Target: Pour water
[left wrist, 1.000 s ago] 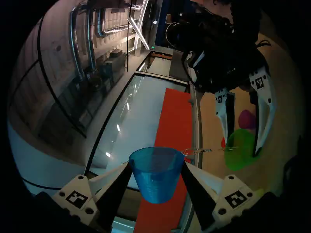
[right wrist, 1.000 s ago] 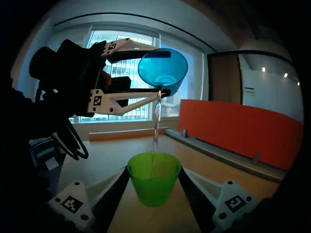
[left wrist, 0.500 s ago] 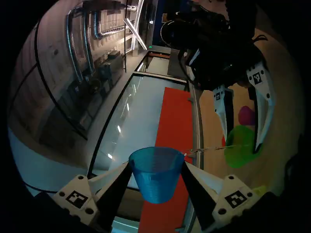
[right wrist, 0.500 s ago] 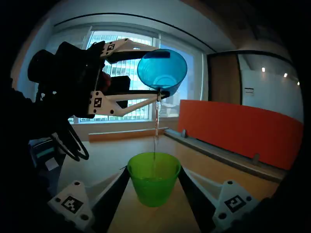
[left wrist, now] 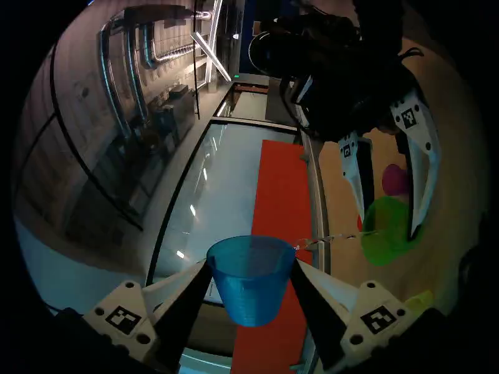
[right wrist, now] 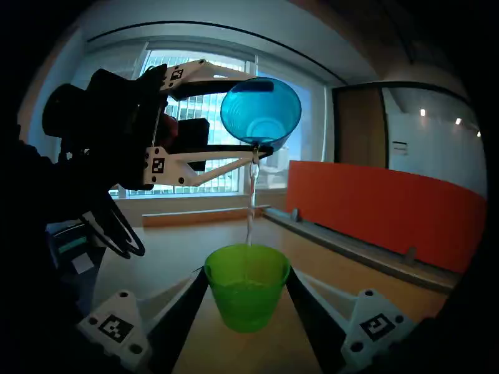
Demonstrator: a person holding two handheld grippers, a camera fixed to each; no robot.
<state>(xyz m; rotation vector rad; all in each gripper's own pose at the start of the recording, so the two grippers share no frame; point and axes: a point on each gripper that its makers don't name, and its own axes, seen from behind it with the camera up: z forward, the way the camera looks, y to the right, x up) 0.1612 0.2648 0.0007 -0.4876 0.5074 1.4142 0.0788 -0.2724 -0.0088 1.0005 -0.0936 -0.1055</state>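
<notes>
L gripper (left wrist: 251, 265) pinches blue cup (left wrist: 251, 296), R gripper (right wrist: 247, 274) green cup (right wrist: 247, 305); both look thin & squishy, so hold mid-side softly.

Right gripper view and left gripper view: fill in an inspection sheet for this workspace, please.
Surface: light wooden table.
Job's things: blue cup tipped over, with a thin water stream falling into the upright green cup.
Clutter: a pink object on the table beyond the green cup; cannot tell what it is.
Grippers: left claw shut on the blue cup; right claw shut on the green cup.
Cables: black cable loop hanging under the left gripper.
Surroundings: large window; orange partition along the table's far edge.
</notes>
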